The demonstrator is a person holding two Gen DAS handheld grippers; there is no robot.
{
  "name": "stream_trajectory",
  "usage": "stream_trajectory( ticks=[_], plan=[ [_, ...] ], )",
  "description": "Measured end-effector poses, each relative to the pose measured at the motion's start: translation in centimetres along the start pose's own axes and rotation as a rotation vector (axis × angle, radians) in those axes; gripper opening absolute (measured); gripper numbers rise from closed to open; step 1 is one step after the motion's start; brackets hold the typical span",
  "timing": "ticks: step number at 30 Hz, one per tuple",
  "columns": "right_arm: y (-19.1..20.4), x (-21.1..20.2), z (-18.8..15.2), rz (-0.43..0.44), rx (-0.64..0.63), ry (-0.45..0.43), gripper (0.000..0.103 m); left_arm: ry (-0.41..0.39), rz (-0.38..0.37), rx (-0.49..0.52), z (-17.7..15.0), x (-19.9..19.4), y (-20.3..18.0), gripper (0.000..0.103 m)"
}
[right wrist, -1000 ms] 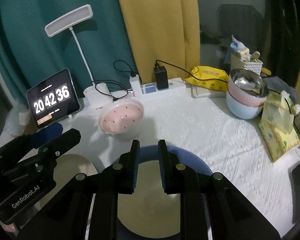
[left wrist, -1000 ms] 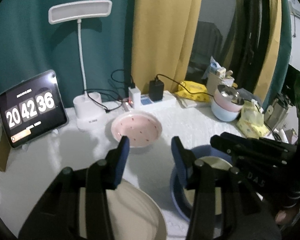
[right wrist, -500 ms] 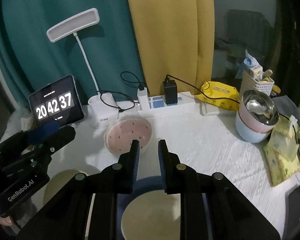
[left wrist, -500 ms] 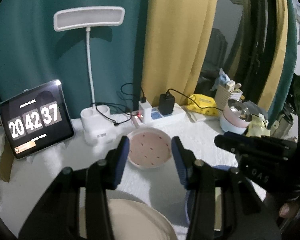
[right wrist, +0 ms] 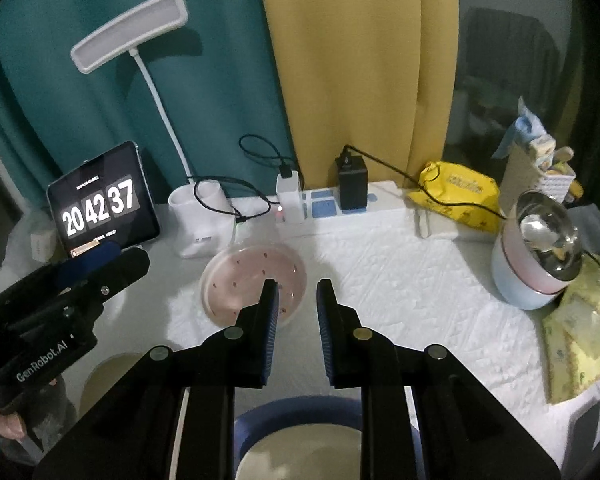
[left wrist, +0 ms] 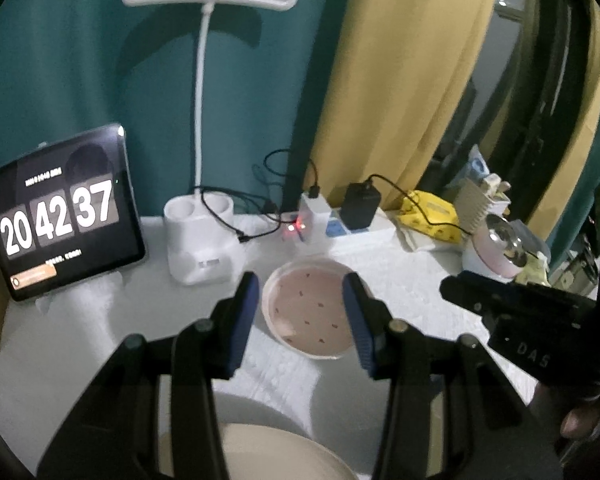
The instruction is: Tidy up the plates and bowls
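A pink speckled plate (left wrist: 312, 312) lies on the white cloth in front of both grippers; it also shows in the right wrist view (right wrist: 240, 284). My left gripper (left wrist: 300, 320) is open and empty, held above the table with the plate seen between its fingers. A cream plate (left wrist: 260, 456) lies below it at the near edge. My right gripper (right wrist: 297, 320) is open and empty, above a blue bowl (right wrist: 296, 416) that holds a cream dish (right wrist: 300, 452). The cream plate's edge shows at the left in the right wrist view (right wrist: 104, 376).
Stacked bowls with a steel one on top (right wrist: 540, 252) stand at the right. A tablet clock (right wrist: 100, 204), a white desk lamp (right wrist: 200, 220), a power strip with chargers (right wrist: 340, 200) and yellow packets (right wrist: 456, 192) line the back by the curtains.
Both grippers have risen and pulled back from the table. The right gripper's jaws have opened slightly. The pink plate now looks smaller and farther away.
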State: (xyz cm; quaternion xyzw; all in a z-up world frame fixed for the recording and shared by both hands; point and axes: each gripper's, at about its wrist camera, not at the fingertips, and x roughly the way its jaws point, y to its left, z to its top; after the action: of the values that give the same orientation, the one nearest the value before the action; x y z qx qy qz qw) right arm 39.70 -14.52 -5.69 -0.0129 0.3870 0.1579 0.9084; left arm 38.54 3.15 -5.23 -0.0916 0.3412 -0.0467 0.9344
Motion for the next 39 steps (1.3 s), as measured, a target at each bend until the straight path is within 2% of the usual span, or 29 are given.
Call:
stream_trajectory(
  ticks=[6,17,20,22,24,39],
  plan=[
    [-0.6,2.8,1.0,0.029,0.026,0.066,0.021,0.069,0.021,-0.040,-0.1,3.1,1.4,0.045],
    [-0.6,7.5,1.9,0.003,0.016,0.142,0.022,0.167,0.057,-0.027,-0.5,7.4,1.9,0.045],
    [-0.8,9.2,1.9,0.010,0.044,0.180,0.025,0.197,0.055,-0.023,-0.8,8.6,1.9,0.045],
    [-0.8,10.2,1.7,0.012,0.056,0.203,0.030,0.223,0.055,-0.024,-1.0,9.5,1.9,0.045],
    [-0.9,11.1,1.5,0.017,0.067,0.225,0.030,0.237,0.050,-0.023,-1.3,10.1,1.9,0.045],
    [-1.6,13.9,1.0,0.014,0.116,0.309,0.030,0.352,0.047,-0.036,-2.4,13.4,2.0,0.045]
  ],
)
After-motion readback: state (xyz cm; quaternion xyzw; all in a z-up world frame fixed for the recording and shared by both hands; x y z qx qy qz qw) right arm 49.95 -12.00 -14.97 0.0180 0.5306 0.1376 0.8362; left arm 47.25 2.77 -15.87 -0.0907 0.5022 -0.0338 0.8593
